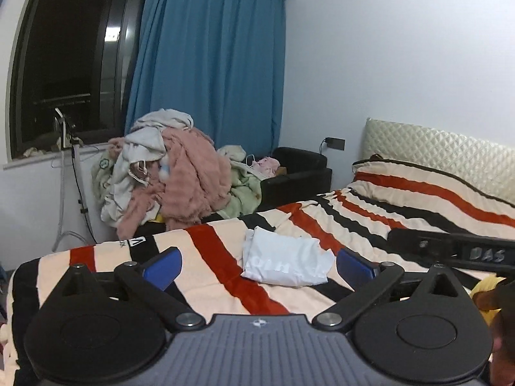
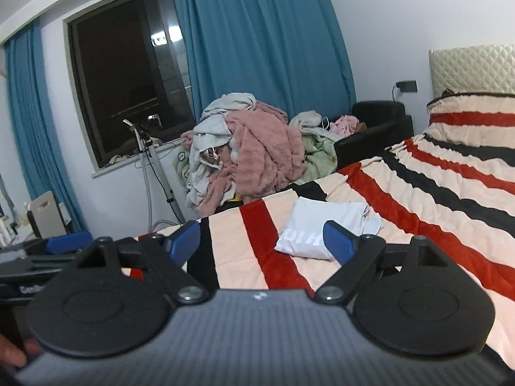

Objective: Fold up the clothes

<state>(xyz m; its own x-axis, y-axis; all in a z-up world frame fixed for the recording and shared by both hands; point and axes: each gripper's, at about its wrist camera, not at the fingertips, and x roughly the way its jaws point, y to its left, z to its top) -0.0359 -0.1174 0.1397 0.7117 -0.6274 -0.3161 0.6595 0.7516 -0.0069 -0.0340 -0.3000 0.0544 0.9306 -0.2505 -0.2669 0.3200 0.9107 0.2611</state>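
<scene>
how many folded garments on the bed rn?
1: the white folded garment lies on the striped blanket, ahead of both open hand-held grippers. The clothes pile beyond the bed is unfolded and may hide more.

The right gripper (image 2: pixel 260 241), black with blue finger pads (image 2: pixel 336 241), hangs above the bed with its jaws spread wide and nothing between them. Beyond it a folded white garment (image 2: pixel 317 225) lies on the cream, red and black striped blanket (image 2: pixel 418 199). A heap of pink and grey clothes (image 2: pixel 251 151) stands before the blue curtain (image 2: pixel 257 38).
</scene>
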